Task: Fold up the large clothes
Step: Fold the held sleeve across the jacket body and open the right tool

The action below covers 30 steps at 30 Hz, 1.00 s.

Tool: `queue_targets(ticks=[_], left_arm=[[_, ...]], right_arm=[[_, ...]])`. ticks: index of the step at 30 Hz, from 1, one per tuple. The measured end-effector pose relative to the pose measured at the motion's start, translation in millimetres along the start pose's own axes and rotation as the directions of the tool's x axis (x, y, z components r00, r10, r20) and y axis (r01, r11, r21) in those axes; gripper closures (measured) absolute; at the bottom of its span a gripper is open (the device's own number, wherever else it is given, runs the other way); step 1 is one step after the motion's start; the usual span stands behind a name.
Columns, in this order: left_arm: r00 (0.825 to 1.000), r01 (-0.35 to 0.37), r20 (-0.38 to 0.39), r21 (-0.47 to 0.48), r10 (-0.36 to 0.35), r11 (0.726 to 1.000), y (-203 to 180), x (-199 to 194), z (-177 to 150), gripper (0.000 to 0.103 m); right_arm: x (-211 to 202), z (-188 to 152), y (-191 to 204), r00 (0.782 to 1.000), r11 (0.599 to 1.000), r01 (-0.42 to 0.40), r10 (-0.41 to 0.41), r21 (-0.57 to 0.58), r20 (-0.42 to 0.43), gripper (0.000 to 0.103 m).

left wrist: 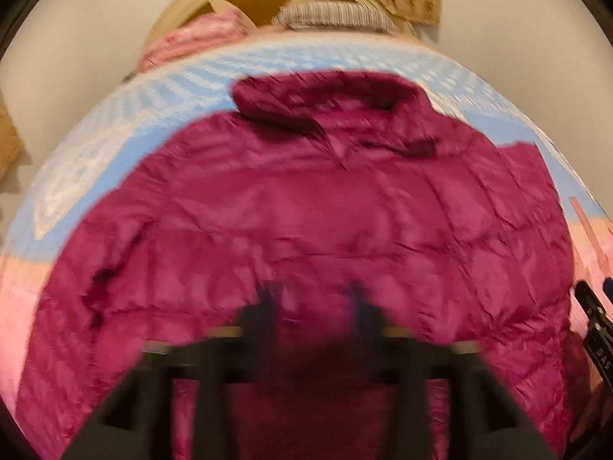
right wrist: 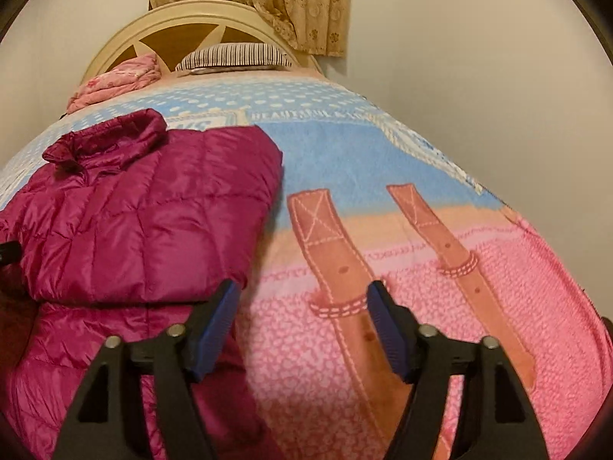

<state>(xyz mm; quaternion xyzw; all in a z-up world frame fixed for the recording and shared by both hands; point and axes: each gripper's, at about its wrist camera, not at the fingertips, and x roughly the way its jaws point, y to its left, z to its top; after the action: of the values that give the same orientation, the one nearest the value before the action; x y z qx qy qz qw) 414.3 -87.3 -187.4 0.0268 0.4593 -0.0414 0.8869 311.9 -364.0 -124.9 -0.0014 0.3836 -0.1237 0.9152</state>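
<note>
Right wrist view: the right claw (right wrist: 304,299) gapes wide, empty, beside the magenta puffer jacket (right wrist: 145,214) on the bed blanket (right wrist: 440,276); the blurred left claw (left wrist: 314,299) hides its grip

jacket (right wrist: 145,207) lies on blanket (right wrist: 383,153) at bed's left side, collar toward headboard (right wrist: 115,44). pillow (right wrist: 233,57) and folded cloth (right wrist: 115,80) sit behind it. curtain (right wrist: 268,0) hangs behind headboard.

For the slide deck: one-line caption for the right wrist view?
Open right gripper hovering over the pink-and-blue blanket, beside a partly folded magenta puffer jacket on the bed.
</note>
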Motion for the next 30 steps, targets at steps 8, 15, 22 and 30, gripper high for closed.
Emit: queue_targets(ticks=[8, 15, 22, 30], left_arm=[[0.995, -0.069, 0.072, 0.027, 0.067, 0.997, 10, -27, -9, 0.091], [0.993, -0.114, 0.047, 0.041, 0.112, 0.993, 22, -25, -31, 0.091], [0.986, -0.159, 0.072, 0.103, 0.153, 0.982, 5, -29, -44, 0.091], [0.973, -0.185, 0.147, 0.053, 0.176, 0.981, 23, -54, -36, 0.049]], right_arm=[[6, -8, -16, 1.0, 0.997, -0.018, 0.019, 0.074, -0.015, 0.016], [12, -11, -9, 0.999, 0.999, -0.003, 0.005, 0.037, -0.054, 0.015], [25, -12, -12, 0.99, 0.998, -0.049, 0.053, 0.037, -0.132, 0.015], [14, -2, -22, 0.987, 0.992, -0.111, 0.117, 0.058, -0.109, 0.015]])
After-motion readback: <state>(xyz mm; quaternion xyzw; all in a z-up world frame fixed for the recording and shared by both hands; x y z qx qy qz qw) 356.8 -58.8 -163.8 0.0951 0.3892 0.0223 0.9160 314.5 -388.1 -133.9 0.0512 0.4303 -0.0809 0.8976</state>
